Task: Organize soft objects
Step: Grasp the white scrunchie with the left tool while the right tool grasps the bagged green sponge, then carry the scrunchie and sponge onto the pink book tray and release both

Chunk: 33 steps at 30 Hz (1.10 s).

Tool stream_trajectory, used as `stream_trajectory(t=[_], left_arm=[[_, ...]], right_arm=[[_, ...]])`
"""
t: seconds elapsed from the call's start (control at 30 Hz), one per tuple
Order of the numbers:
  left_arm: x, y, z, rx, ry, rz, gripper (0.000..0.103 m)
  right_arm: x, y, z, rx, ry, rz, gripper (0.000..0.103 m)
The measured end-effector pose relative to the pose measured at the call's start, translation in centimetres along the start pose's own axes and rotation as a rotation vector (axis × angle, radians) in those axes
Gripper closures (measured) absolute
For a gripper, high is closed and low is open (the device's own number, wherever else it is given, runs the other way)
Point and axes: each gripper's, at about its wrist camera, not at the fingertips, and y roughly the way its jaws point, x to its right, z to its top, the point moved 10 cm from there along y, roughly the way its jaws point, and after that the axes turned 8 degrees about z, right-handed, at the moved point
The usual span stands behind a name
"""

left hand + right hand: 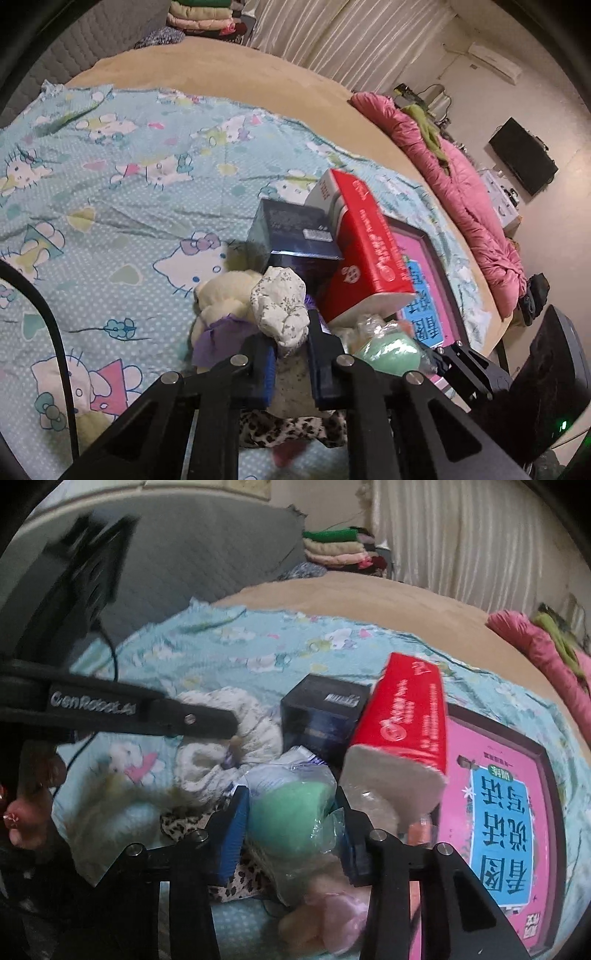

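Currently on the bed: soft goods and boxes around the red pack

Red pack [364,251]: paper-tissue pack, tilted, leaning over the pile; taken as landmark for all entries.

Navy box [295,236]: touching the red pack on its left side.

Pink book [498,812]: flat on the sheet [110,184], to the right of the red pack and partly under it.

White cloth [282,304]: small bundle with a fine floral print, just in front of the navy box, left of the red pack. Left gripper [291,363] is closed on its lower end, pads pressing the fabric.

Plush toy [221,302]: cream, with purple cloth, left of the white cloth and touching it.

Green ball [288,808]: soft, in clear wrap, just below the red pack's white end. Right gripper [291,834] has a finger on each side of it; the blue pads lie against the wrap, jaws partly drawn in.

Leopard cloth [291,430]: beneath the left gripper, nearer the camera than the red pack.

Pink quilt [469,192]: along the bed edge, well apart from the red pack, to its right.
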Motion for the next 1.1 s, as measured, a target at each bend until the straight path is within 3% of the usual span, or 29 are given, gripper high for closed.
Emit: stream_trajectory(t=[0.23, 0.67, 0.9, 1.1], left_arm=[[1.9, -3.0, 1.0, 0.055, 0.024, -0.019, 0.089], [8.9, -6.6, 1.8, 0.125, 0.132, -0.046, 0.089], [14.1, -6.5, 1.2, 0.108, 0.192, -0.117, 0.089], [18.5, -4.1, -0.4, 0.051, 0.247, -0.158, 0.088]], right_arm=[[1.0, -3.9, 1.4, 0.095, 0.056, 0.016, 0.058], [5.6, -10.5, 1.5, 0.208, 0.156, -0.063, 0.058], [10.4, -13.9, 0.1, 0.251, 0.256, -0.128, 0.058], [15.1, -16.1, -2.2, 0.261, 0.352, -0.21, 0.058]])
